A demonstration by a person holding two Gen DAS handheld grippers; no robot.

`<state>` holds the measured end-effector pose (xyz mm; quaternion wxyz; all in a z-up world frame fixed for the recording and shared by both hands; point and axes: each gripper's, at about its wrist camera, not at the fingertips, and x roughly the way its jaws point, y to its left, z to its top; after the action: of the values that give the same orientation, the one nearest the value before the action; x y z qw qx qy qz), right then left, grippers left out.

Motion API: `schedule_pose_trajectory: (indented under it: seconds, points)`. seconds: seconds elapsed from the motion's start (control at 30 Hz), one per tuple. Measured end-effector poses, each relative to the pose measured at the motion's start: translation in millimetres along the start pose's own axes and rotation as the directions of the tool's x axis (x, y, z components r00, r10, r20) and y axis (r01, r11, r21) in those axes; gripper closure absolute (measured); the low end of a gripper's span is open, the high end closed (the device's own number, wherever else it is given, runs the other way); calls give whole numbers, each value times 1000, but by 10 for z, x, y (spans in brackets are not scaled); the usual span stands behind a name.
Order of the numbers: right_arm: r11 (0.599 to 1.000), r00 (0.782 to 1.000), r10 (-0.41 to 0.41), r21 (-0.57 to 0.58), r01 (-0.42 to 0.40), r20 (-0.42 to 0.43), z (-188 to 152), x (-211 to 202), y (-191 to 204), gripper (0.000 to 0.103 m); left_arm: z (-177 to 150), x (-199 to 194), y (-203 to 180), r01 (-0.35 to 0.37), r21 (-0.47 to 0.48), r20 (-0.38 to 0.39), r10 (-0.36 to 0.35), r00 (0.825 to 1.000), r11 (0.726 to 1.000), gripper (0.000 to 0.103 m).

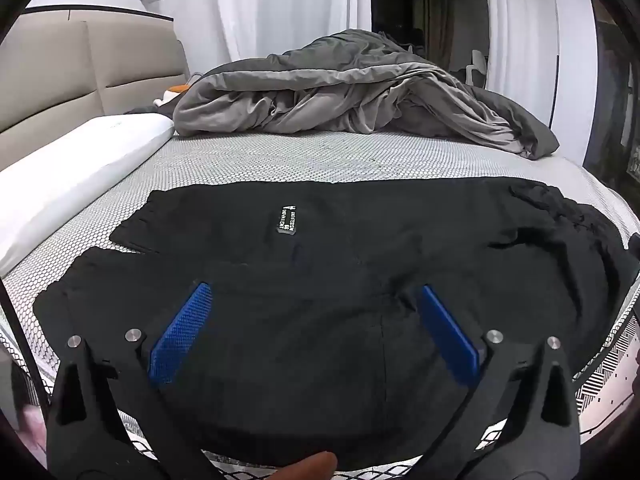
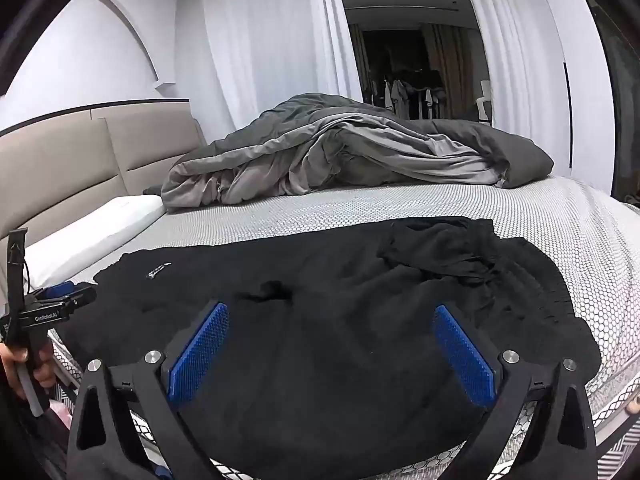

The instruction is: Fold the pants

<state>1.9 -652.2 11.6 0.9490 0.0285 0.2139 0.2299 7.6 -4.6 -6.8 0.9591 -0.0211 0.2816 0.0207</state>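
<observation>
At the far left, a beige padded headboard (image 1: 60, 68) backs the bed, and a long white pillow (image 1: 68, 176) lies along that side on the honeycomb-patterned bed cover (image 1: 280, 156). The black pants (image 1: 320, 264) are spread flat across the near part of the bed, running side to side, with the two leg ends (image 1: 132, 224) toward the pillow and the bunched waistband (image 2: 460, 248) toward the right. A small white-lettered label (image 1: 287, 219) sits on the upper leg, left of the middle.

The left tongs (image 1: 314, 294) hover above the leg part of the pants, their blue pads (image 1: 182, 332) spread wide apart with nothing between them. In the right wrist view the same tool (image 2: 52, 308) shows at the left edge, gripped by the person's hand (image 2: 24, 368), just beside the bed's near-left edge.

The right tongs (image 2: 330, 312) hang over the seat area of the pants, further toward the waistband, also with their blue fingers (image 2: 464, 360) fully apart and empty. A dark fold (image 2: 272, 292) in the fabric lies just beyond them.

Behind the pants, a crumpled grey duvet (image 2: 352, 152) is heaped across the far side of the bed, with white curtains (image 2: 272, 48) and a dark doorway (image 2: 408, 64) beyond.
</observation>
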Motion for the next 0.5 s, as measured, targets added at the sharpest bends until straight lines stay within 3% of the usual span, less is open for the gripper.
schedule_pose_trajectory:
  seconds: [0.5]
  points:
    - [1000,1000,-8,-7,8,-2,-29,31,-15,0,-4,5,3,0,2,6,0,1000,1000,1]
